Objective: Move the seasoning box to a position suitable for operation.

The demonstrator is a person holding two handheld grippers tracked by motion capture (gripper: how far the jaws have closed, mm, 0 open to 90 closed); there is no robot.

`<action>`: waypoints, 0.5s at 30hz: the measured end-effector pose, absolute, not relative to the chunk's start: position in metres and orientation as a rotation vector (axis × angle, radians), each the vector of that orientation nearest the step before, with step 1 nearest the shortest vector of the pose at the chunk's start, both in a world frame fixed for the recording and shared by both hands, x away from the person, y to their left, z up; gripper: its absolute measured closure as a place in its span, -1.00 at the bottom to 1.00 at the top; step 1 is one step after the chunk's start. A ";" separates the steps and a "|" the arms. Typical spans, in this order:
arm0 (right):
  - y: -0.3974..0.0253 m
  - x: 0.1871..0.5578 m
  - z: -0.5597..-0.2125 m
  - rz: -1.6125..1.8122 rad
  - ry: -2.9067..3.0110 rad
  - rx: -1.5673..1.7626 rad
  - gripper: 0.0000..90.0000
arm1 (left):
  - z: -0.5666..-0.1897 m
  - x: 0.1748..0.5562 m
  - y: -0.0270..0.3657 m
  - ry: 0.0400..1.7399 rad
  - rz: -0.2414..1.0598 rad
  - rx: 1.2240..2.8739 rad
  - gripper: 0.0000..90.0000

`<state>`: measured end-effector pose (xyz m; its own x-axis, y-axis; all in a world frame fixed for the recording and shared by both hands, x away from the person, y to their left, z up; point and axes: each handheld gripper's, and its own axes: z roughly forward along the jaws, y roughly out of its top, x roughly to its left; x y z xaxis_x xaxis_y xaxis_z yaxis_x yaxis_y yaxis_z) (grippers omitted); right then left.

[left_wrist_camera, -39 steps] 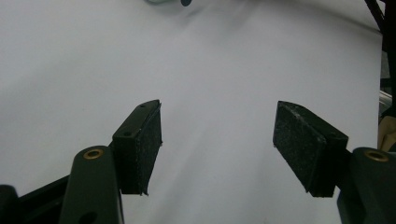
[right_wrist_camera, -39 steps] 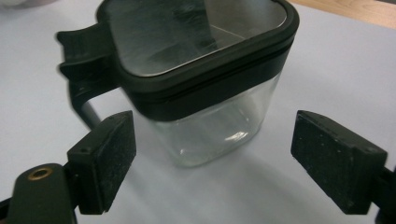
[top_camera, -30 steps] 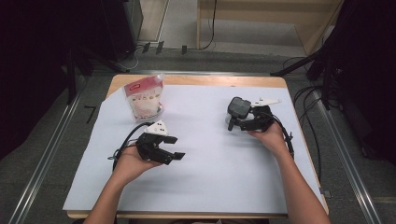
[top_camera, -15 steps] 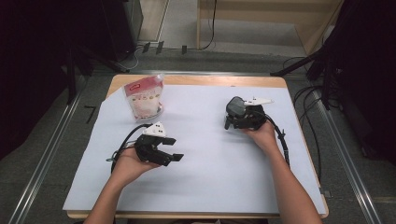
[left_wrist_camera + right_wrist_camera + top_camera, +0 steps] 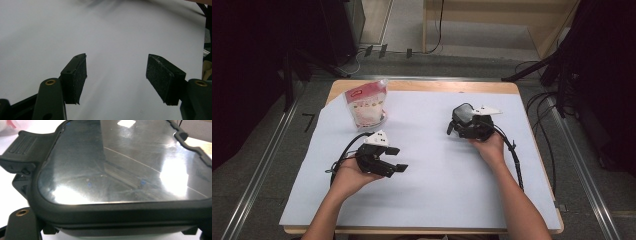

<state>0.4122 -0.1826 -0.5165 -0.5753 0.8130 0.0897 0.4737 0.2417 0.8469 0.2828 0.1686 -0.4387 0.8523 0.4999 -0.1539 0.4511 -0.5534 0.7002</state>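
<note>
- Right gripper [image 5: 460, 126]: jaws pinching a glossy, rounded, black-rimmed container lid [image 5: 120, 167] (2 o'clock on the white sheet [image 5: 437, 190]).
- Left gripper [image 5: 116, 75]: jaws spread, felt-textured pads [image 5: 160, 77] empty.
- Crinkled red-and-white pouch [image 5: 366, 104]: 11 o'clock.

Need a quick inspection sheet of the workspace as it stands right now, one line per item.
Surface: white sheet over a wooden table, bare across the middle.
Job's things: dark container with a glossy lid, held at the right gripper.
Clutter: pink and white pouch upright near the far left corner, apart from both grippers.
Grippers: left gripper jaws wide open with nothing between them; right gripper's jaws sit at the container's near edge, grip hidden.
Cables: one black cable loops from the left gripper, another trails beside the right forearm.
Surroundings: floor cables, dark stands and wooden furniture beyond the table.
</note>
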 end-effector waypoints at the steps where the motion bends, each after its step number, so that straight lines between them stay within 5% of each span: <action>1: -0.183 0.411 -0.516 1.271 2.145 1.192 -0.66 | -0.439 0.283 0.169 0.690 0.078 2.237 -0.24; 15: -0.192 0.385 -0.498 1.309 2.135 1.178 -0.65 | -0.439 0.286 0.164 0.676 0.073 2.237 -0.24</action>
<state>0.3853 -0.1917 -0.4977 -0.5809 0.8070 0.1066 0.4611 0.2182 0.8601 0.2864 0.1637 -0.4391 0.8567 0.4912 -0.1578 0.4465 -0.5527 0.7037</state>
